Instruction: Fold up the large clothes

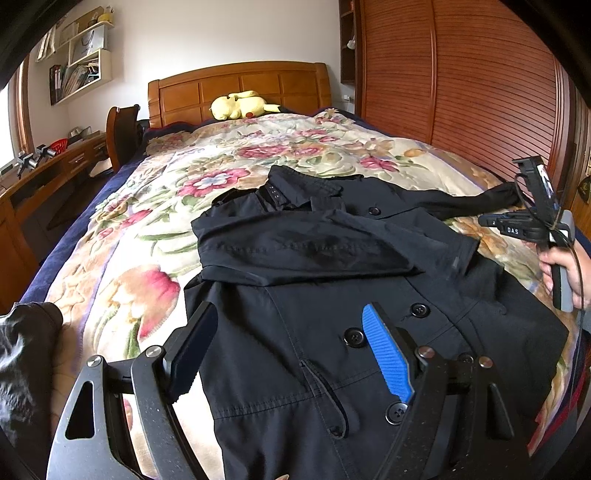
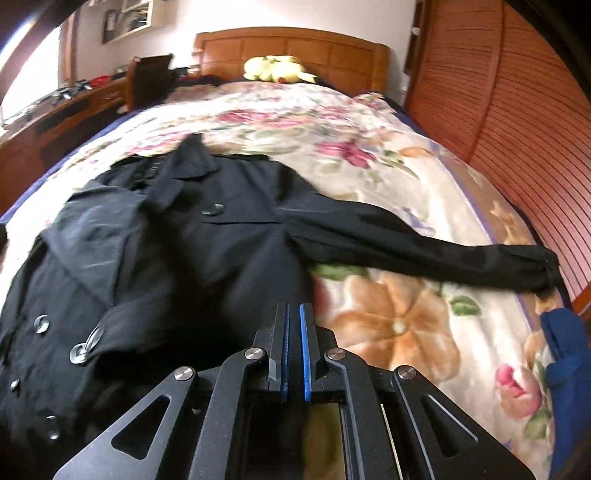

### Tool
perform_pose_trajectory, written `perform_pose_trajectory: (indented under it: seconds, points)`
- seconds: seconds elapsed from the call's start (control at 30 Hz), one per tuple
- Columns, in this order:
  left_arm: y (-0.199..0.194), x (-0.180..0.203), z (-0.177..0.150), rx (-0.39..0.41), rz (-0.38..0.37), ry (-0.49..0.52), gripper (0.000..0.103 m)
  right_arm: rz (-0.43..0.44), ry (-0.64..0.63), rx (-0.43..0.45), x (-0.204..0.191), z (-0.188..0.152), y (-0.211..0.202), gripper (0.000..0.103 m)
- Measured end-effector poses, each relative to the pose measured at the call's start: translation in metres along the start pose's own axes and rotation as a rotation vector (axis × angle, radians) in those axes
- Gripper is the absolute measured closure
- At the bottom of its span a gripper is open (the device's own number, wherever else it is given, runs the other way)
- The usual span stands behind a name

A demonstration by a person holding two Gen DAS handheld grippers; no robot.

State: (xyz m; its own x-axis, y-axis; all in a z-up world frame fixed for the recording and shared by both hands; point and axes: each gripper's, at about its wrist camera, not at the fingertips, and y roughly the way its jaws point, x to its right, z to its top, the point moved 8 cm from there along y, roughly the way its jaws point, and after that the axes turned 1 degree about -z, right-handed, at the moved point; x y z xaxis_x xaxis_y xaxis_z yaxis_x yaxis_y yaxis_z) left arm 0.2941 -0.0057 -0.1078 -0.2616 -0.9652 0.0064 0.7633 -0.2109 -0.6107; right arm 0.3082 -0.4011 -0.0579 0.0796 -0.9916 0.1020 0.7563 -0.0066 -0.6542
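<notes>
A wide bed under a cream blanket printed with pink and orange flowers fills the middle of the frame, its panelled orange-brown wooden headboard against a plain white wall. A yellow plush toy lies at the head. At the right, reddish slatted wooden wardrobe doors rise. Upper left, white wall shelves stuffed with books and bags hang above a long wooden desk; daylight enters from the far left edge.

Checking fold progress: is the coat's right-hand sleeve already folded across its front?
No, the sleeve lies stretched out sideways from the black coat over the floral bedspread.
</notes>
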Motion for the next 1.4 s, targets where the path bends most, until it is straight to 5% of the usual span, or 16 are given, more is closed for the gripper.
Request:
perform_pose_trajectory:
  seconds: [0.2,0.3,0.37,0.43,0.6,0.7,0.8,0.87,0.97,1.4]
  points:
    - [0.001,0.000,-0.001,0.000,-0.002,0.002,0.022,0.077,-0.001,0.065,-0.020,-0.004,-0.026,0.095]
    - [0.001,0.001,-0.002,-0.002,-0.004,0.004,0.022,0.140,-0.093,0.092,-0.054,-0.017,-0.046,0.084]
    - [0.002,0.003,-0.003,-0.004,-0.006,0.009,0.022,0.213,-0.141,0.104,-0.079,-0.027,-0.059,0.057]
    - [0.003,0.007,-0.003,-0.004,-0.013,0.008,0.022,0.284,-0.187,0.098,-0.105,-0.039,-0.068,0.048]
    - [0.012,0.023,-0.010,-0.024,-0.065,-0.022,0.022,0.306,-0.295,-0.010,-0.145,-0.075,-0.058,0.048]
    - [0.016,0.037,-0.014,-0.033,-0.067,0.012,0.022,0.239,-0.342,-0.064,-0.144,-0.085,-0.042,0.048]
    - [0.018,0.048,-0.016,-0.038,-0.071,0.047,0.022,0.227,-0.320,-0.095,-0.132,-0.083,-0.030,0.049]
    - [0.017,0.052,-0.016,-0.038,-0.070,0.061,0.022,0.220,-0.312,-0.104,-0.120,-0.073,-0.023,0.076]
    - [0.016,0.053,-0.015,-0.038,-0.072,0.065,0.022,0.219,-0.279,-0.098,-0.111,-0.062,-0.024,0.090]
    - [-0.004,0.040,-0.008,0.007,-0.062,0.052,0.022,0.423,-0.061,0.051,-0.099,-0.017,-0.143,0.098]
